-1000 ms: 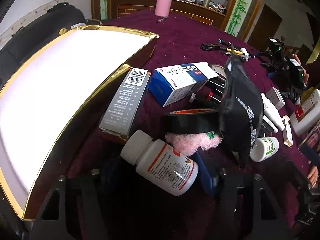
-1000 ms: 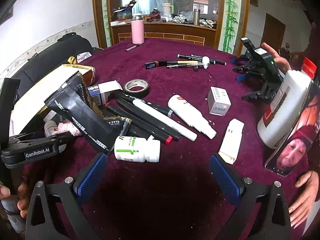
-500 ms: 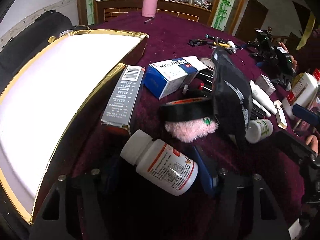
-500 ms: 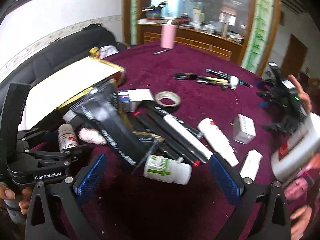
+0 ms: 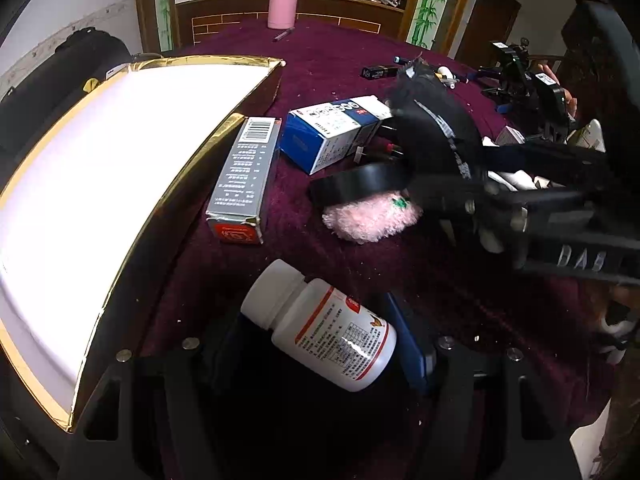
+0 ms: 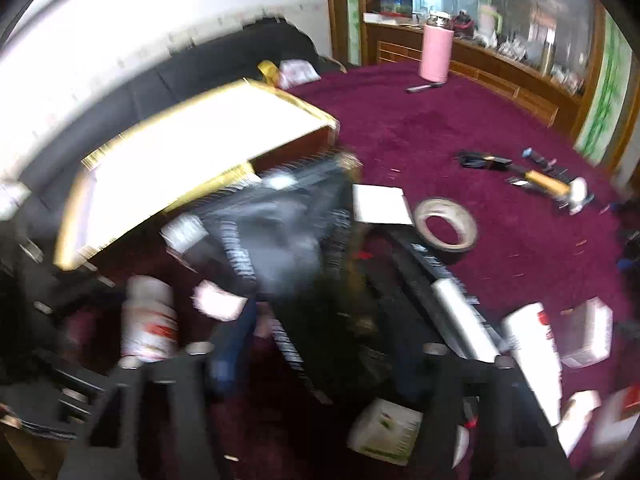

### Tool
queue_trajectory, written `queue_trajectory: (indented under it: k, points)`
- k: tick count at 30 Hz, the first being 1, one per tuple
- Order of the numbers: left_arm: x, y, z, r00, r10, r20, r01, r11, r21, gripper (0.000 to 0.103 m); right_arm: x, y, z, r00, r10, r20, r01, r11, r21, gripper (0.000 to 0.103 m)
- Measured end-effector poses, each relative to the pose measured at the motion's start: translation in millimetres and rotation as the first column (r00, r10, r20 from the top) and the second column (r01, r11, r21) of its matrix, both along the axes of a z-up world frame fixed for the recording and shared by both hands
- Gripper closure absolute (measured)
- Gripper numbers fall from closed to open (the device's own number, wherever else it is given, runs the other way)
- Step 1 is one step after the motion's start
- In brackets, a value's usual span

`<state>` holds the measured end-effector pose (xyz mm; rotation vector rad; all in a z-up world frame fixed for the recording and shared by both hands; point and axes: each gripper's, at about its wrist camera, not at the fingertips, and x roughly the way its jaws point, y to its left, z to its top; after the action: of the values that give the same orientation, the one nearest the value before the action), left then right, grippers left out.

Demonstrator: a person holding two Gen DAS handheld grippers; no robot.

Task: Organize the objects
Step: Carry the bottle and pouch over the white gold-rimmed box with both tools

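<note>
My left gripper (image 5: 320, 340) is shut on a white pill bottle (image 5: 320, 328) with a red-edged label, held crosswise just above the purple cloth. A gold-rimmed box (image 5: 192, 152) with a white inside lies to its left. My right gripper (image 6: 328, 352) reaches in from the right, its jaws closing around the lower end of a black pouch (image 6: 280, 240). That view is blurred, and the left pad seems still clear of the pouch. In the left wrist view the black pouch (image 5: 436, 128) stands tilted over a black tape roll (image 5: 360, 184) and a pink fluffy pad (image 5: 368, 216).
A grey carton (image 5: 244, 176) and a blue-and-white box (image 5: 328, 136) lie beside the gold box. Black markers (image 6: 420, 272), a beige tape ring (image 6: 444, 224), a white tube (image 6: 532, 352) and a small green-labelled bottle (image 6: 384, 432) crowd the right side. A pink flask (image 5: 283, 0) stands at the far edge.
The right gripper swung left across the table to the black pouch and its jaws narrowed. It now shows in the left wrist view. The left gripper kept the bottle and rolled slightly.
</note>
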<state>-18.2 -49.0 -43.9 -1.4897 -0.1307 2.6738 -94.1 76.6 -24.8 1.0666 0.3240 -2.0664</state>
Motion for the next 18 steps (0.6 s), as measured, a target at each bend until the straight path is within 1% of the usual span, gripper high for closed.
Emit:
queue_trajectory:
  k: [1, 2, 5, 7, 10, 13, 18]
  points:
    - [-0.5, 1.8, 0.3, 1.0, -0.002, -0.001, 0.002, 1.0, -0.007, 0.037, 0.5, 2.2, 1.2, 1.0, -0.02, -0.013, 0.02, 1.0, -0.001, 0.07]
    - [-1.4, 3.8, 1.3, 1.0, -0.002, -0.002, 0.001, 1.0, -0.016, 0.037, 1.5, 5.9, 2.8, 0.998, -0.044, -0.038, 0.044, 0.999, 0.004, 0.07]
    - [-2.8, 7.4, 5.7, 1.0, 0.003, -0.013, -0.004, 1.0, -0.029, 0.037, 5.0, 23.2, 17.8, 0.995, -0.078, -0.06, 0.073, 0.994, -0.087, 0.071]
    - [-3.0, 10.2, 10.7, 1.0, 0.01, -0.027, -0.011, 0.999, -0.036, 0.037, 7.3, 31.8, 28.0, 0.991, -0.099, -0.087, 0.088, 0.988, -0.124, 0.071]
    - [-3.6, 16.2, 20.5, 0.999, 0.013, -0.047, -0.015, 0.999, -0.044, 0.037, 8.1, 42.7, 40.4, 0.988, -0.115, -0.099, 0.095, 0.979, -0.182, 0.071]
    - [-2.3, 20.7, 29.7, 0.998, 0.01, -0.068, -0.014, 0.998, -0.055, 0.037, 10.5, 47.3, 43.4, 0.986, -0.126, -0.113, 0.102, 0.975, -0.196, 0.071]
    - [-0.6, 23.5, 48.9, 0.993, 0.015, -0.115, -0.022, 0.998, -0.059, 0.037, 11.9, 52.6, 42.1, 0.986, -0.133, -0.104, 0.11, 0.973, -0.204, 0.071]
